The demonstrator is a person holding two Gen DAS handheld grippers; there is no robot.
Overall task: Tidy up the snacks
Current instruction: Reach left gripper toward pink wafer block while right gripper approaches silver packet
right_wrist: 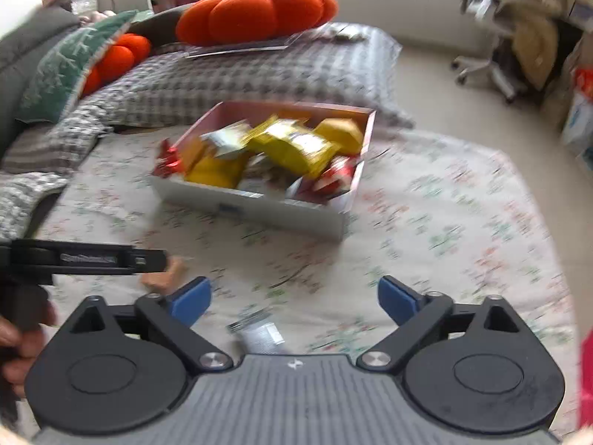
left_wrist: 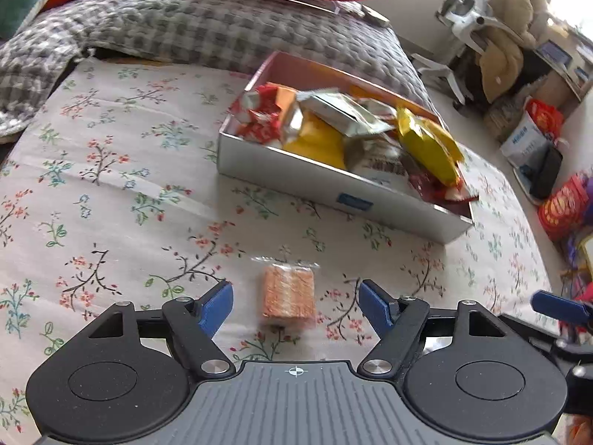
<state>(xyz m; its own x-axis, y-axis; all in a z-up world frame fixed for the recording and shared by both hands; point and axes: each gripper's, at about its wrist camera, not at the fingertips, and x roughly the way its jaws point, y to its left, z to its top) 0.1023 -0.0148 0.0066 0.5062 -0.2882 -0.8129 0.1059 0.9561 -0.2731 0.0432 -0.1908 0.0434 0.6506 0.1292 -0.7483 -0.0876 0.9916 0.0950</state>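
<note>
No wording can be read; the box [left_wrist: 344, 181] bears a small blue label [left_wrist: 354, 201], its print too blurred; the snack packets' [left_wrist: 426, 144] printing and the white bag's [left_wrist: 524, 141] blue characters stay illegible.

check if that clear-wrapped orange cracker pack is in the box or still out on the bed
Out. The cracker pack lies on the floral sheet, in front of the open snack box, untouched between the left hand-held gripper's open jaws.

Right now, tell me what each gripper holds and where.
Nothing. Left gripper stands open around the clear-wrapped orange wafer; right gripper open over a silver packet.
</note>
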